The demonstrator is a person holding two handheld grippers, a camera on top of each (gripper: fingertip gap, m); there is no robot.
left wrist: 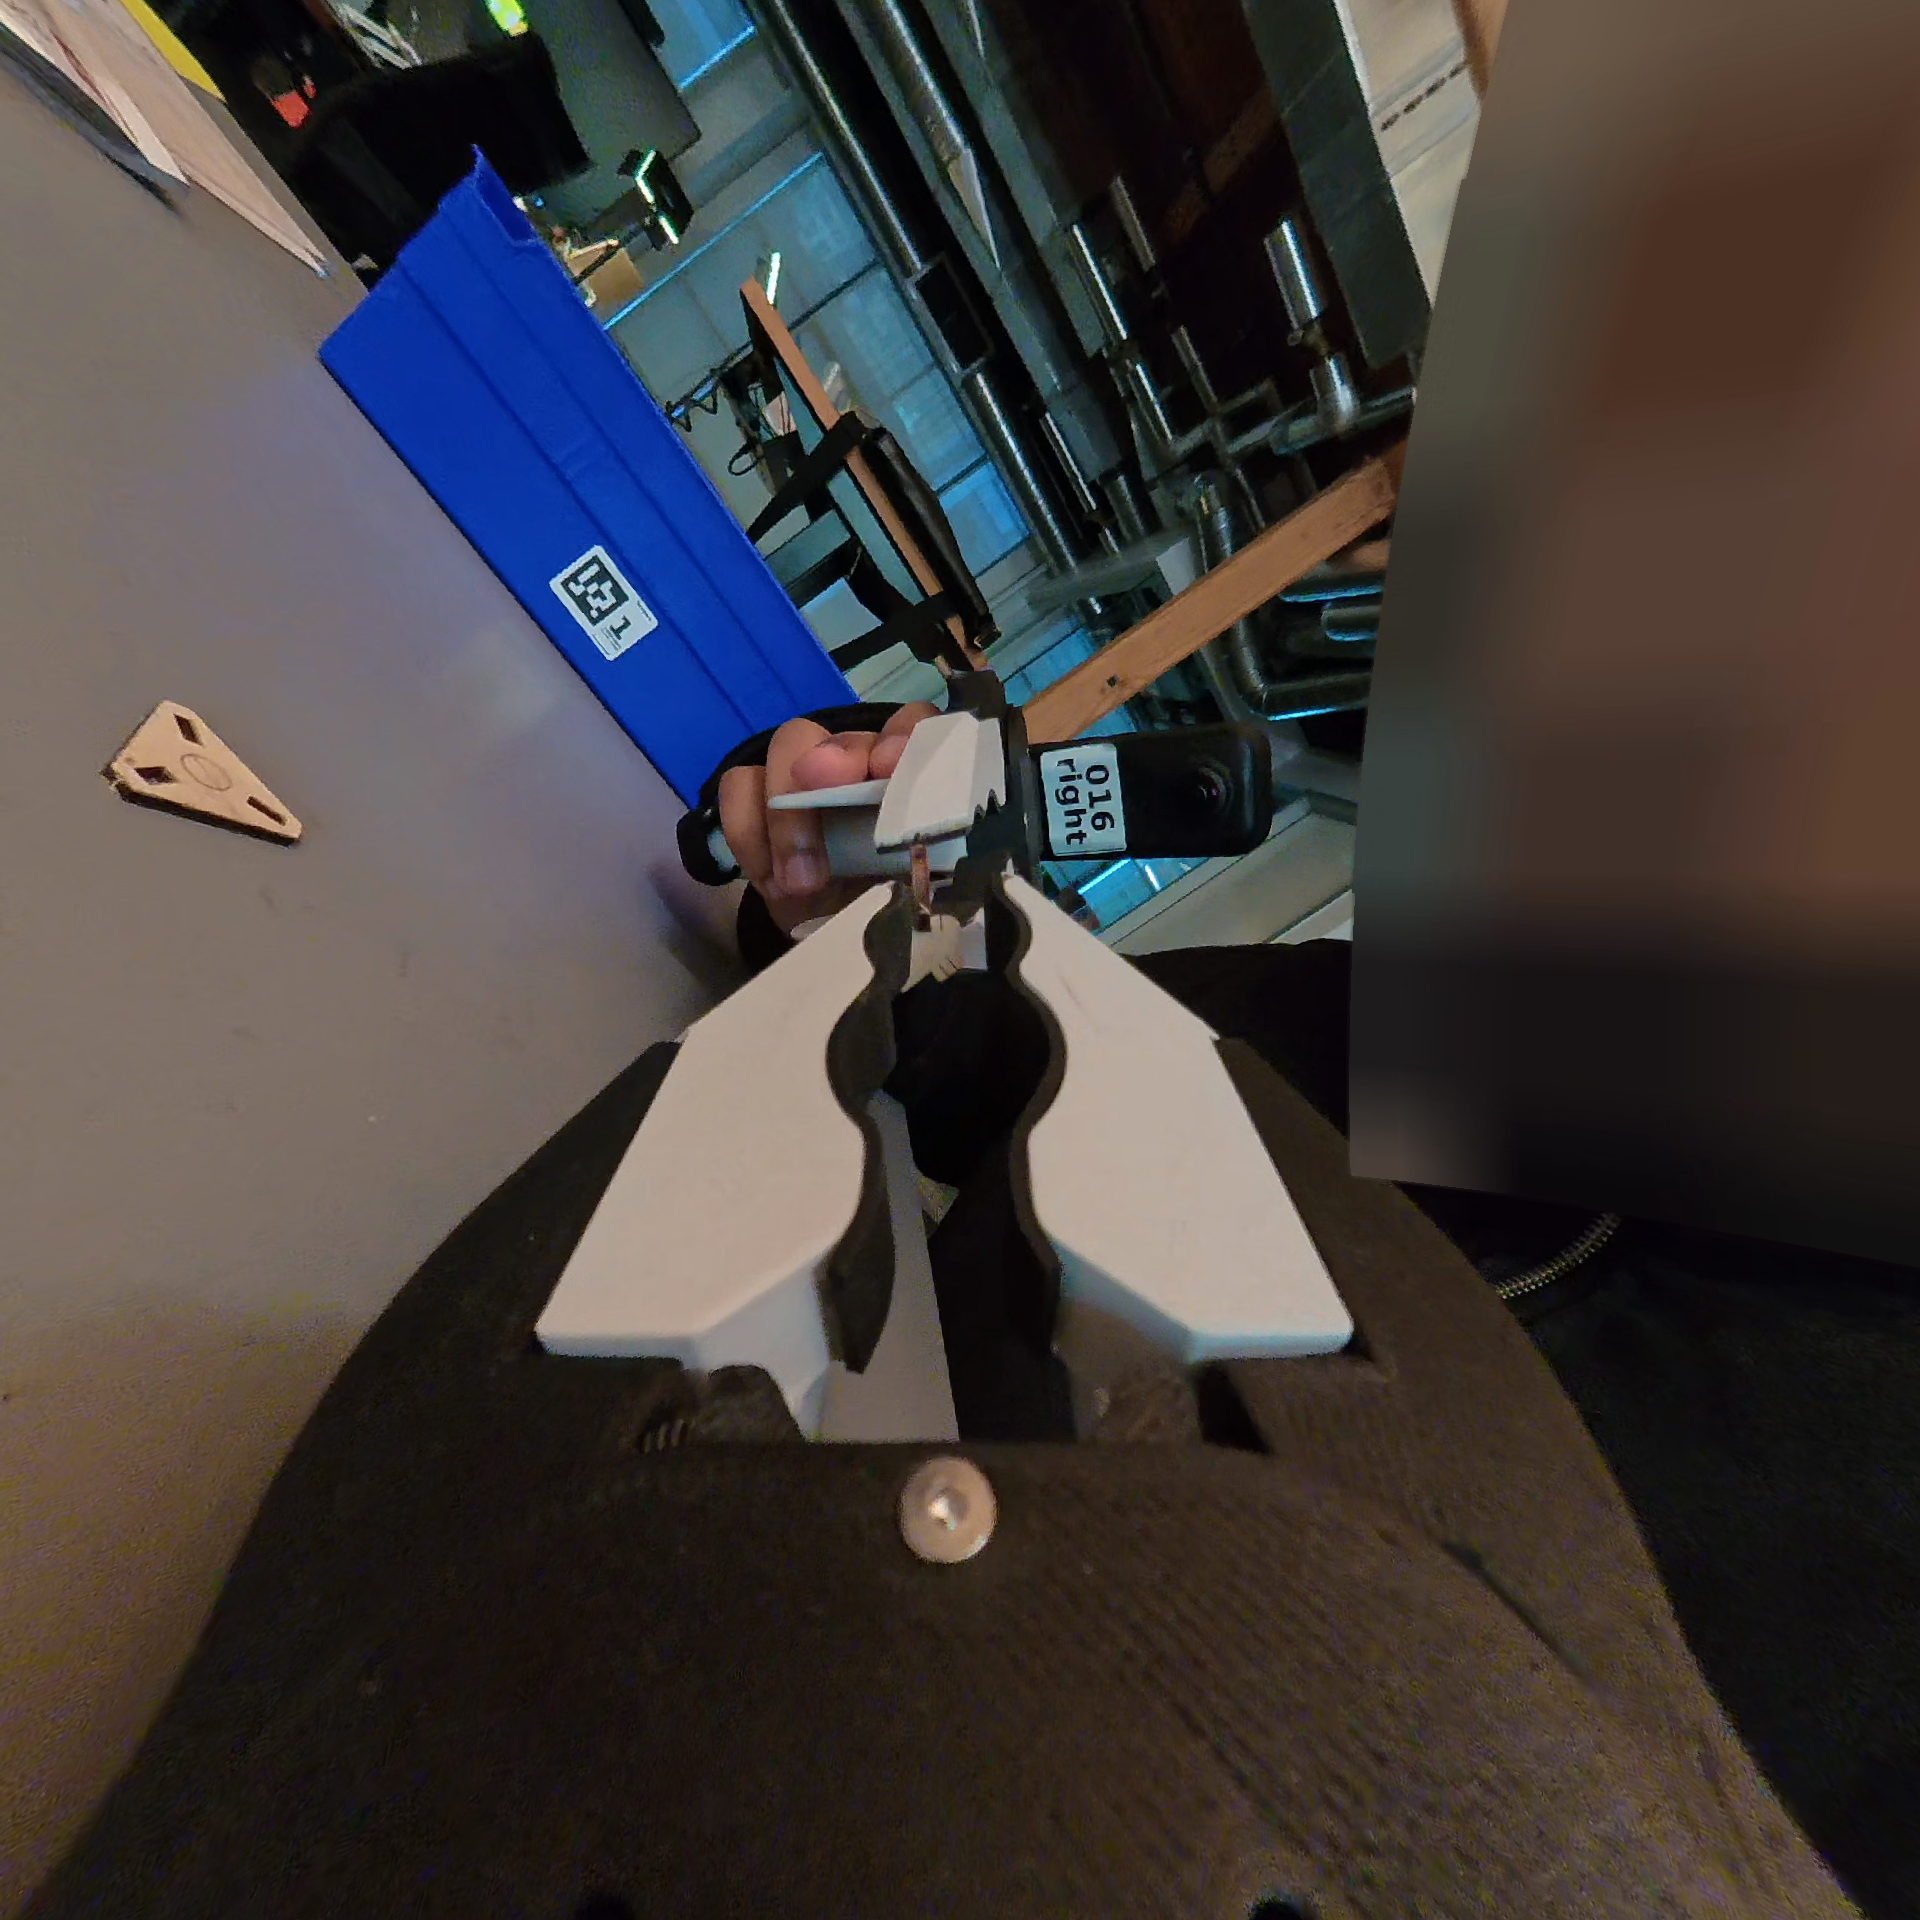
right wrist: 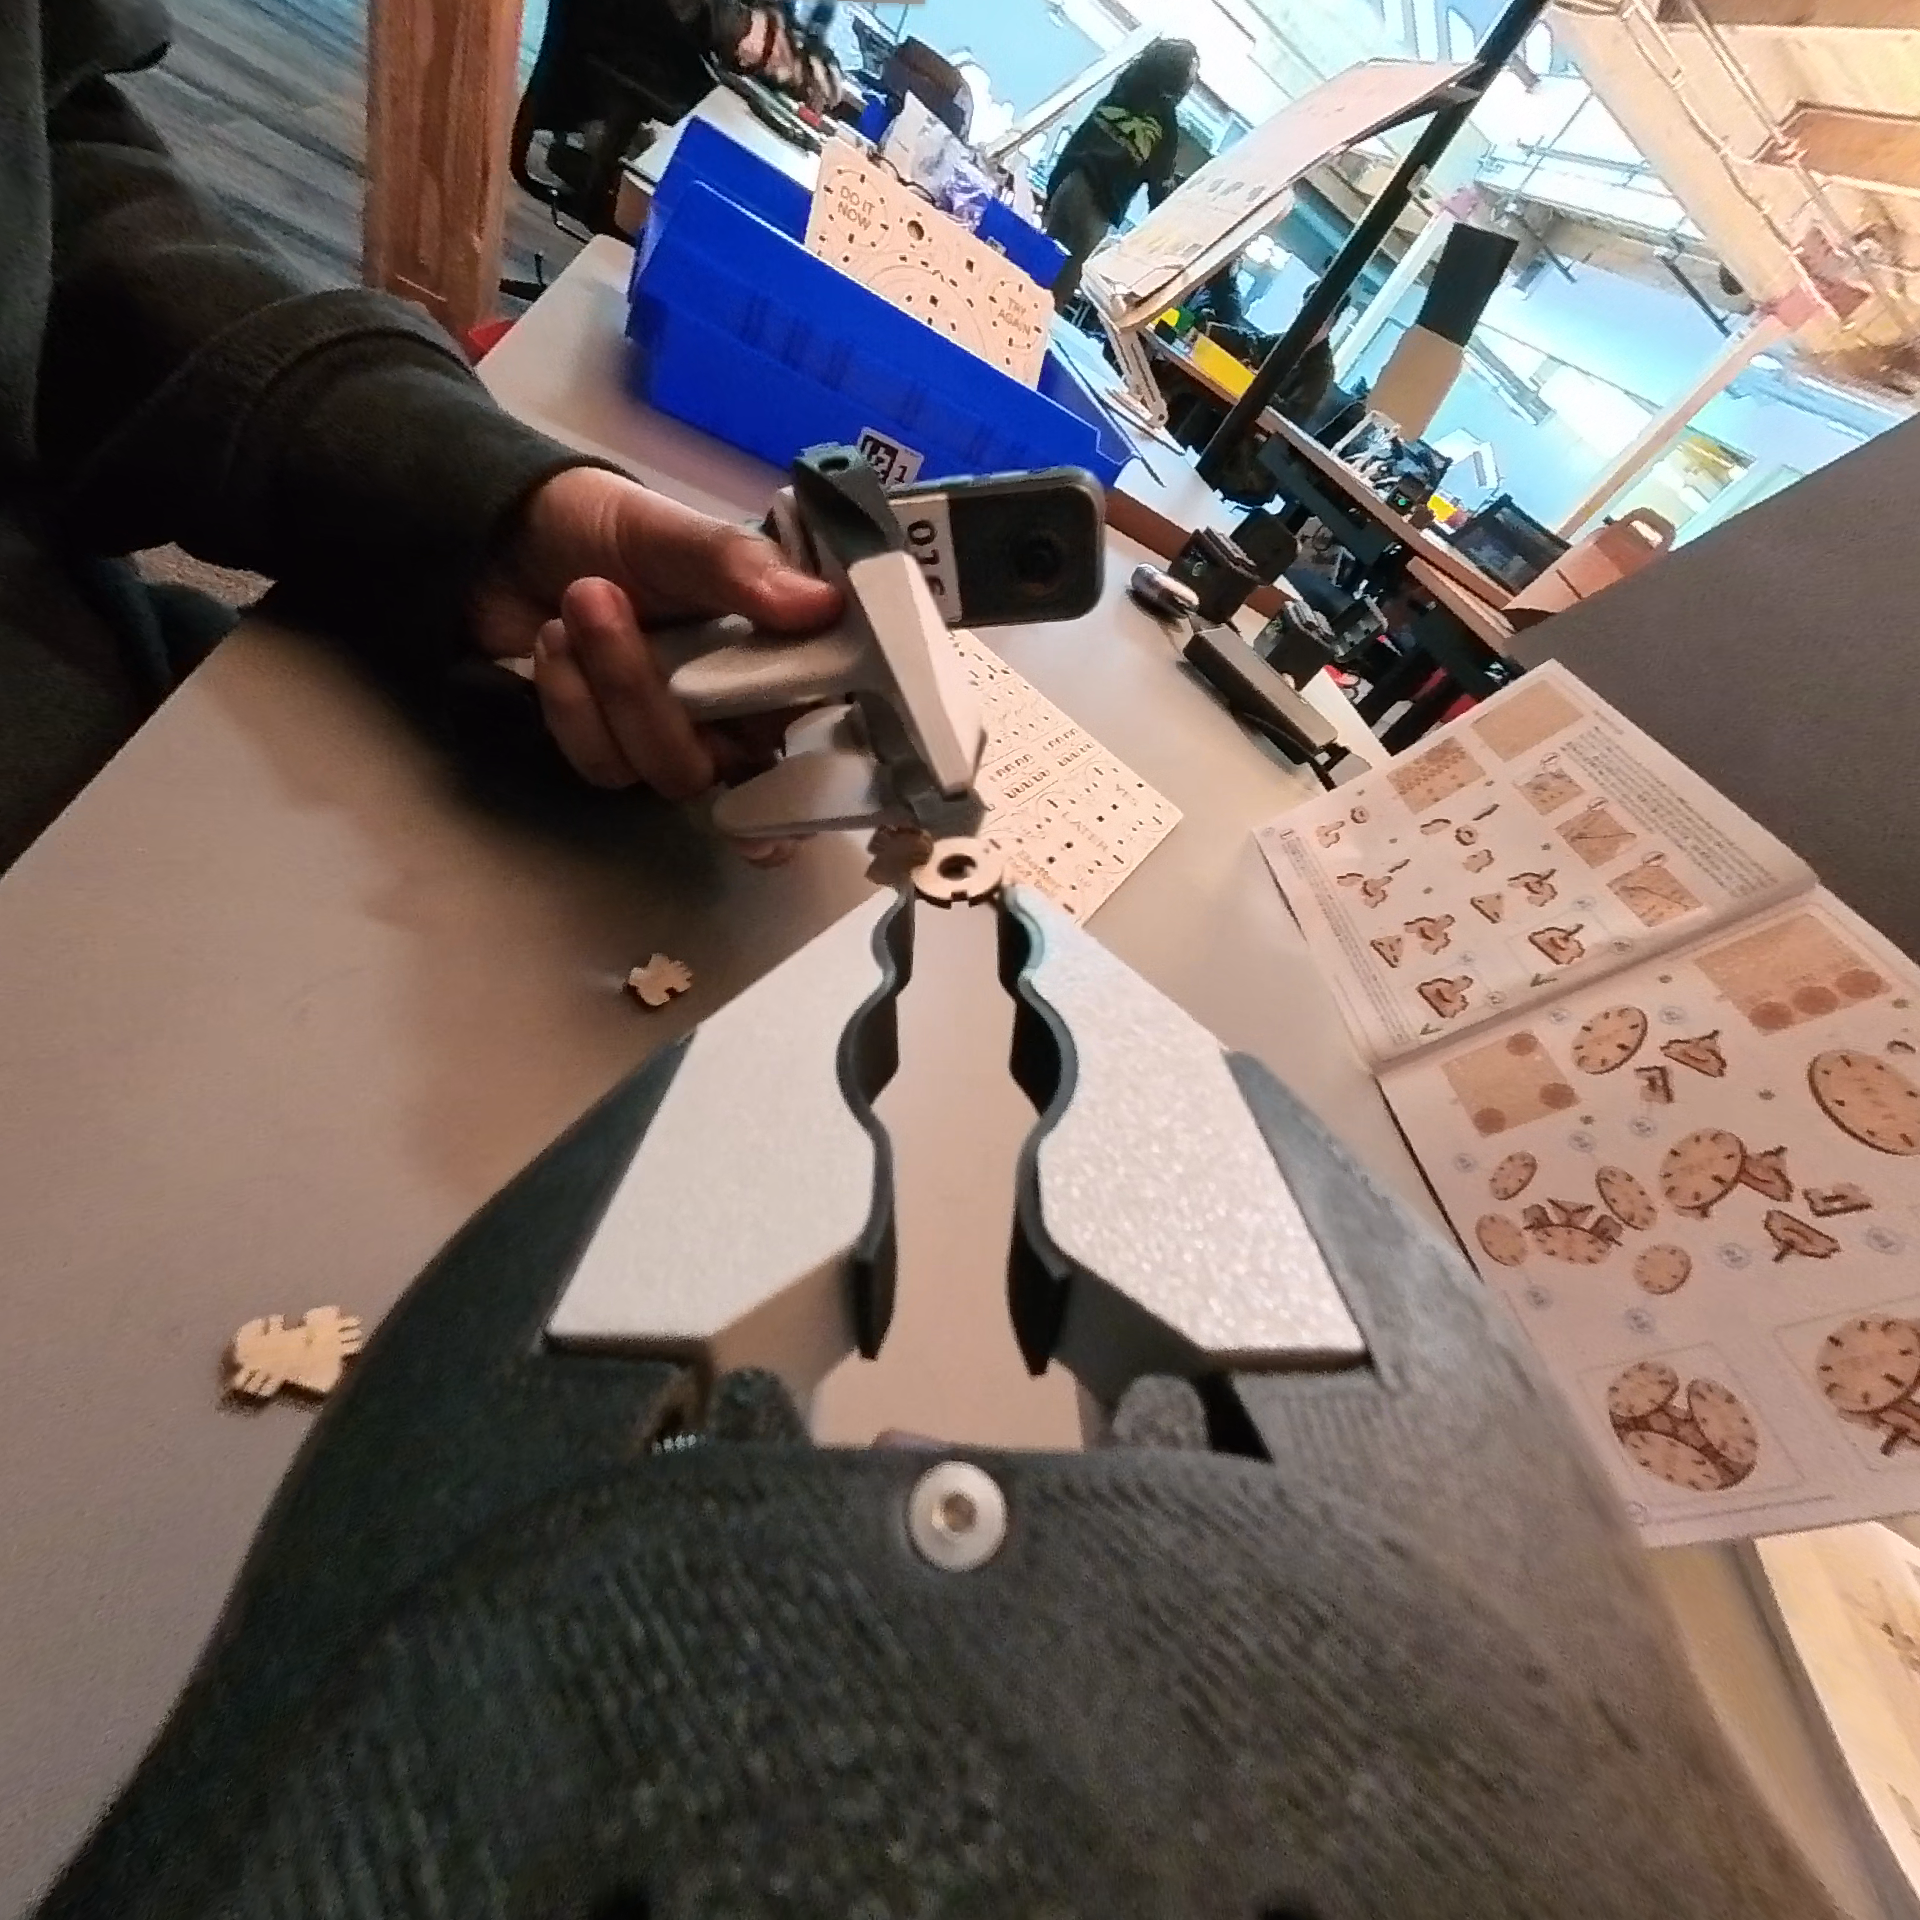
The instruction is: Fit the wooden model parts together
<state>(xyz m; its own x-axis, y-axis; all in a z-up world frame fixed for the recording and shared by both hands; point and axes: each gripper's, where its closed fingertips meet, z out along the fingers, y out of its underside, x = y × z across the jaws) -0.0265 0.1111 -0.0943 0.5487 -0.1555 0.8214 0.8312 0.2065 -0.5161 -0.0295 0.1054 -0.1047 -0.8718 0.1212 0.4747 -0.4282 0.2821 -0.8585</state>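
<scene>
Currently right tool (right wrist: pixel 956 909) clamps wooden ring (right wrist: pixel 956 876); left tool (left wrist: pixel 945 904) tips apart around small wooden piece (left wrist: pixel 938 954); hold both steady.

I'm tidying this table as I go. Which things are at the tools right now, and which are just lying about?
At the tools:
- wooden disc, held in the right tool
- small notched piece, at the left tool

Lying about:
- two loose cut-outs
- triangular plate
- punched sheet
- open booklet
- blue bin
</scene>
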